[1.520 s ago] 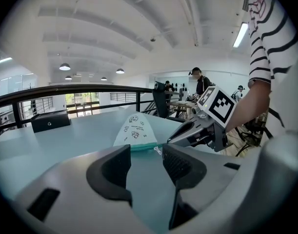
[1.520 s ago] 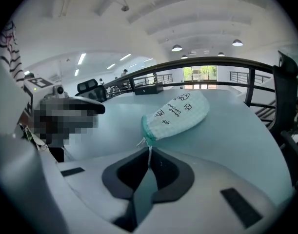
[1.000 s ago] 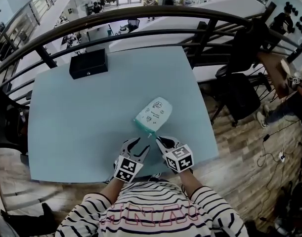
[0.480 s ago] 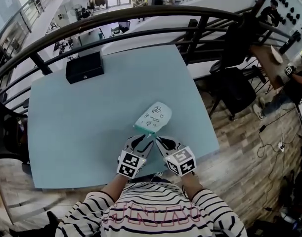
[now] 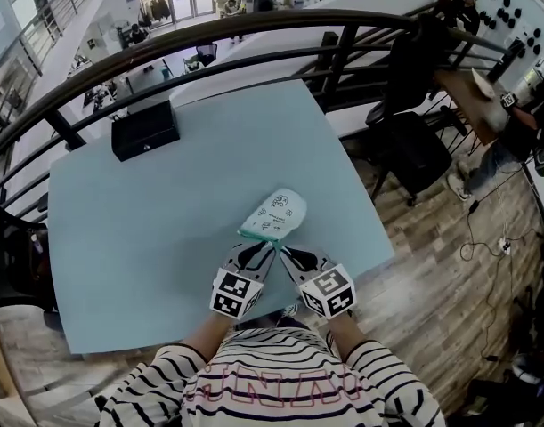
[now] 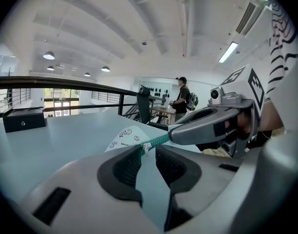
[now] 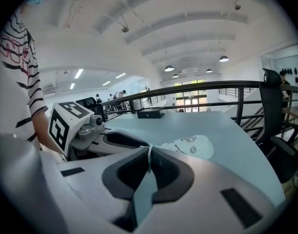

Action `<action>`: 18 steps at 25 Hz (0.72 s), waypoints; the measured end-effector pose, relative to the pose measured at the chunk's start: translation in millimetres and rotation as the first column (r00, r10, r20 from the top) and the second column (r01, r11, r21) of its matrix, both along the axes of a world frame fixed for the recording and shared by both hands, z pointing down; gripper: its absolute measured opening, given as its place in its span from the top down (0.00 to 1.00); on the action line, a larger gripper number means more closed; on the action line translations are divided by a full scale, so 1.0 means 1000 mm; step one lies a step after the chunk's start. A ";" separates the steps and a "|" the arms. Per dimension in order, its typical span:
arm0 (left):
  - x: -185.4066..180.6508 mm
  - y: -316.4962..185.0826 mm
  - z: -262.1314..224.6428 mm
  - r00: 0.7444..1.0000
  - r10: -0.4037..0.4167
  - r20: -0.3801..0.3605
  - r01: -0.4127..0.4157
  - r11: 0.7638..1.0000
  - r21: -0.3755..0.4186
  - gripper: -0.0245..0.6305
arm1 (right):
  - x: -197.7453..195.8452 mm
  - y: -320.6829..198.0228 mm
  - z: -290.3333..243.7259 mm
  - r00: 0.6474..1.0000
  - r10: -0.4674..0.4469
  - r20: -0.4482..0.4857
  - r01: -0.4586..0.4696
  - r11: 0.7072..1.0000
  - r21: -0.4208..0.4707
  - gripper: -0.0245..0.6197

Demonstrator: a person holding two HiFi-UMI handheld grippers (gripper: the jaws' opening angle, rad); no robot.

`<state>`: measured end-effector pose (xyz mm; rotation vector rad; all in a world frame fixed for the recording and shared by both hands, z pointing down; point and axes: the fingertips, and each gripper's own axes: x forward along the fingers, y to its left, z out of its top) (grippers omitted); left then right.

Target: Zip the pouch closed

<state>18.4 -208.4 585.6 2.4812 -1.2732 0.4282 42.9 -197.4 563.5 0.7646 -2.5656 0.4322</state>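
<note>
A white pouch printed with small drawings (image 5: 274, 212), one end finished with a teal zip (image 5: 257, 235), is seen lying flat on a pale blue table (image 5: 147, 229), close to the near edge and right of its middle. Its long axis is set slantwise: the zip end is turned to the near edge, the rounded end toward the far right corner. Both grippers are positioned at the zip end. The right gripper (image 5: 285, 253) is clamped on the pouch there. In the right gripper view a thin white strip (image 7: 149, 152) is shown pinched between its pads, a detail lost in the head view. The left gripper (image 5: 256, 254) is held with its jaws a narrow gap apart, nothing gripped. In the left gripper view the teal zip (image 6: 157, 140) is traced from just beyond its tips across to the right gripper's tip, with a small white pull (image 6: 145, 149) at that nearer end. A black rectangular box (image 5: 145, 130) is placed by the far left corner, well apart from the pouch.
</note>
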 end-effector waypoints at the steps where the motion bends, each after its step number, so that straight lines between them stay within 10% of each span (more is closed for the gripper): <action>1: 0.000 0.001 -0.002 1.000 0.007 -0.004 -0.007 1.000 0.002 0.80 | -0.001 0.002 -0.001 1.000 0.008 0.001 -0.008 1.000 0.002 0.90; 18: 0.000 0.019 -0.024 0.992 0.123 -0.020 -0.123 0.992 0.003 0.92 | 0.012 0.014 -0.020 0.985 0.168 -0.032 -0.166 0.985 0.051 0.90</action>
